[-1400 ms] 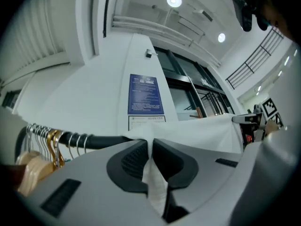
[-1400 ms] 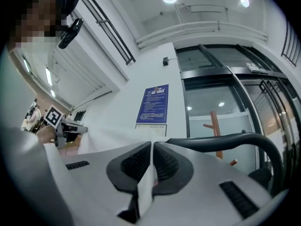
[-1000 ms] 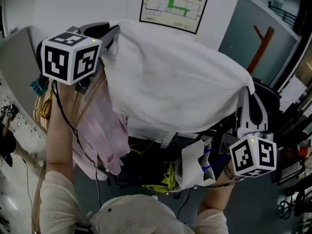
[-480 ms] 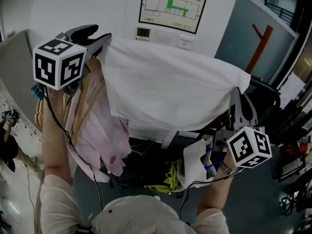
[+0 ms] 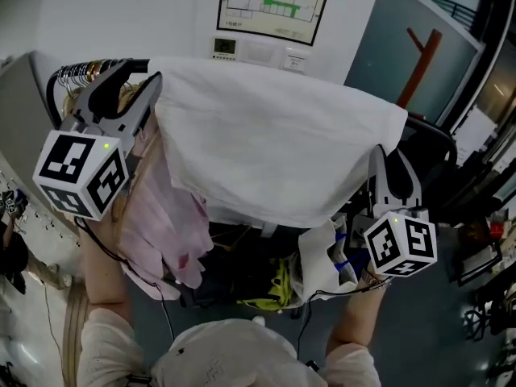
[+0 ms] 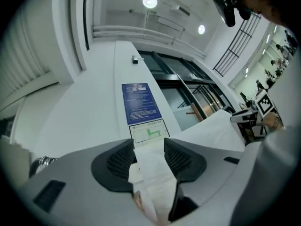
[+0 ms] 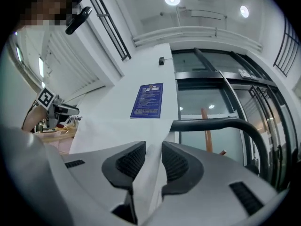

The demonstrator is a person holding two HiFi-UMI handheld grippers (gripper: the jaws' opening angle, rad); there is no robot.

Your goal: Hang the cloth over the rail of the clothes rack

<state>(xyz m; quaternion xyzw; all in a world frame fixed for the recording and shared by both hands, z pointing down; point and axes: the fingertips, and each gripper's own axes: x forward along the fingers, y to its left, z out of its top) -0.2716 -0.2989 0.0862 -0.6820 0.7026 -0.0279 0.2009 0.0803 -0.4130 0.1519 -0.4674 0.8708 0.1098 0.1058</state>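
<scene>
The white cloth (image 5: 274,151) lies draped across the rail (image 7: 221,123) of the clothes rack, hanging down the near side beside pink garments (image 5: 165,224). The left gripper (image 5: 139,72) sits at its left corner, jaws just opened wide, the cloth loose between them. The right gripper (image 5: 389,158) sits at the right edge, also just opened, a fold passing between its pads without being pinched.

White fabric cloth (image 5: 274,151) hides most of the black tubular clothes-rack rail (image 7: 211,122); print on blue rectangular wall notice (image 6: 141,102) illegible.
</scene>
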